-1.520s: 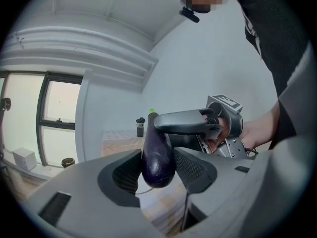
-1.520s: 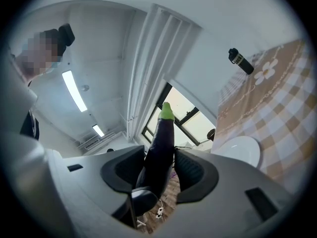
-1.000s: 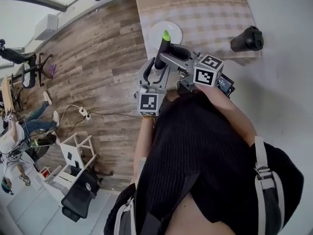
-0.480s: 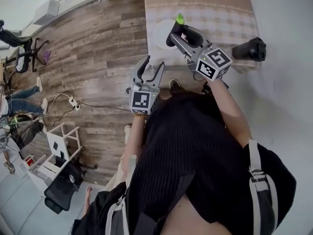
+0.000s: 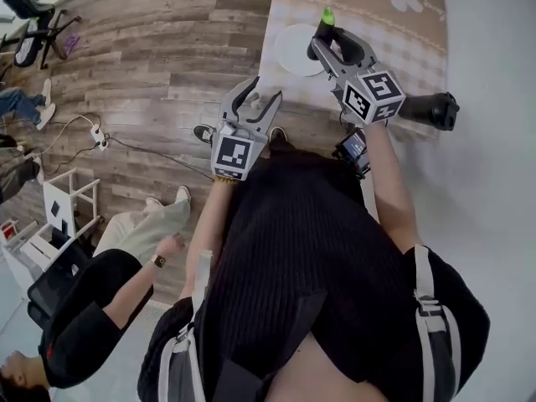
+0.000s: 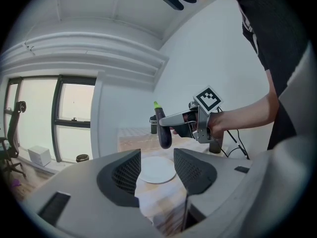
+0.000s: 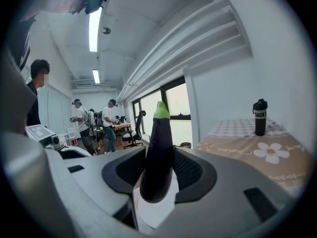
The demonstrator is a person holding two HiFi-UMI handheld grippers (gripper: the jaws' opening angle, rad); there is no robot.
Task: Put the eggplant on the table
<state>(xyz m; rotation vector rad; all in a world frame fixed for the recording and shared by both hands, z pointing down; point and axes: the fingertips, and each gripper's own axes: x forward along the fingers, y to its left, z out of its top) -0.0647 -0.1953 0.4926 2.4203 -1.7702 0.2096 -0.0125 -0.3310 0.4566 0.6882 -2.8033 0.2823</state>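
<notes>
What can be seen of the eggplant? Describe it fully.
The eggplant is long, glossy, dark purple, with a bright green cap on top. It stands roughly upright, clamped between the right tool's pads, held in air above the cloth-covered table, near a white plate.

The table (image 5: 416,33) holds 1 plate (image 5: 293,48) and 1 bottle (image 5: 435,110).

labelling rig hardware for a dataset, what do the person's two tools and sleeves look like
Both the left tool and right tool are grey plastic with dark, textured inner pads. Each carries a white cube with black square markers. The person wears a black knit top with short sleeves and grey shoulder straps.
</notes>
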